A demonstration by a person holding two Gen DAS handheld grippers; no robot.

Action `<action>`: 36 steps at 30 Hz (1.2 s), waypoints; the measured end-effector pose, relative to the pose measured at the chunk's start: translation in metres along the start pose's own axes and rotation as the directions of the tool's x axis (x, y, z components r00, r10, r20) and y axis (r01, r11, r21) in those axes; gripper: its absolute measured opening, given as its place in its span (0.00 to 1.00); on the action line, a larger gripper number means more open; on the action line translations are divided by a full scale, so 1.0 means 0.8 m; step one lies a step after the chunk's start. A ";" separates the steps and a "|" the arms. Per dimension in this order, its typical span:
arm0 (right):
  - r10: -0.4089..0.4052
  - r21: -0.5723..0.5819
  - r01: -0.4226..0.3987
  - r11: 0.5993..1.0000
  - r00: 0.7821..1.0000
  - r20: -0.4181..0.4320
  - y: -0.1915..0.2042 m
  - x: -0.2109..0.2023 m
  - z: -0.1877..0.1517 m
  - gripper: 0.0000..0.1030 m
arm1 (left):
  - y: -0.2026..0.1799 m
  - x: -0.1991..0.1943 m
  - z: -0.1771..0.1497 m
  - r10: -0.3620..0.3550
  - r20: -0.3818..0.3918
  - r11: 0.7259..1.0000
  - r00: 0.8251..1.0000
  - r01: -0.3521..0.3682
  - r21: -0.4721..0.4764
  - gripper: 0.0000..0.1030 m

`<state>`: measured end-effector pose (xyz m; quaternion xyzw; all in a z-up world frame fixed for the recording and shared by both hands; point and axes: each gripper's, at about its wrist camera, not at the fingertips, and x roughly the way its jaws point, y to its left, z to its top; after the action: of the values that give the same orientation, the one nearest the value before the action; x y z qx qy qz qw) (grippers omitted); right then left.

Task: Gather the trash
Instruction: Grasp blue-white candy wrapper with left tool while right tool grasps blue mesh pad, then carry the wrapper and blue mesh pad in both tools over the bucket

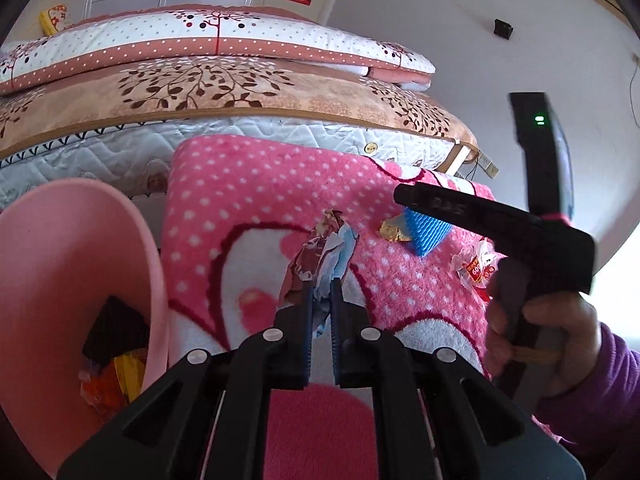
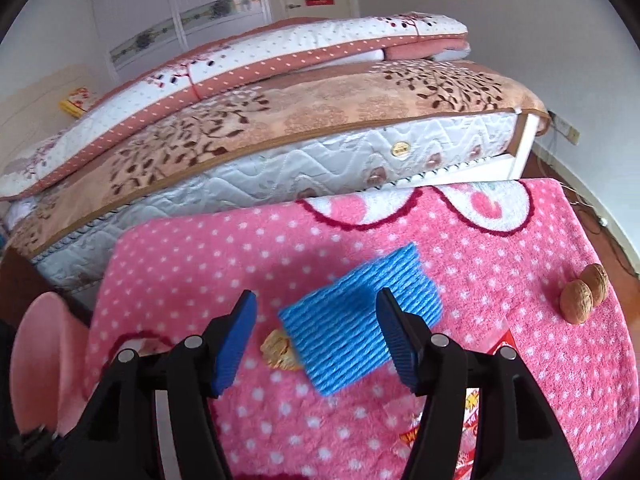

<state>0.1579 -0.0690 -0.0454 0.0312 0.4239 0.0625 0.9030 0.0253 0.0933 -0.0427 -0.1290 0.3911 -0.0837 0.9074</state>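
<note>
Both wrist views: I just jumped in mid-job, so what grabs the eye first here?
The left hand-held gripper is shut on a crumpled brown-and-blue wrapper beside the pink plastic bin. The right hand-held gripper stands open over a blue ribbed cloth and a gold foil scrap on the pink polka-dot fleece blanket.

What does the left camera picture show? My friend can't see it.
The left gripper pinches a crumpled wrapper over a pink mat, beside a pink bin holding trash.
</note>
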 end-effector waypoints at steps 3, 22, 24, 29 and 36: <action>-0.056 0.018 0.057 0.998 0.998 -0.025 -0.007 0.011 -0.004 0.47 | 0.001 -0.007 -0.002 -0.004 0.010 1.000 1.000 0.004 -0.006 0.07; 0.339 -0.018 -0.340 0.940 0.940 -0.044 -0.039 -0.108 -0.060 0.06 | -0.030 -0.055 -0.031 0.016 0.078 1.000 0.997 -0.016 0.007 0.07; 0.395 -0.063 -0.398 0.915 0.917 -0.063 -0.028 -0.125 -0.072 0.06 | -0.034 -0.063 -0.038 0.031 0.087 0.999 0.996 -0.032 0.013 0.07; 0.456 -0.150 -0.470 0.870 0.882 -0.119 -0.009 -0.148 -0.107 0.06 | -0.040 -0.078 -0.055 0.063 0.099 0.998 0.993 -0.063 0.001 0.07; 0.446 -0.187 -0.483 0.856 0.871 -0.208 -0.009 -0.149 -0.149 0.06 | -0.040 -0.080 -0.088 0.097 0.063 0.995 0.993 -0.095 -0.028 0.07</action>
<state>-0.0086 -0.0924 -0.0319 0.0217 0.4631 0.3305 0.8221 -0.0717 0.0671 -0.0355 -0.1240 0.3686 -0.0308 0.9208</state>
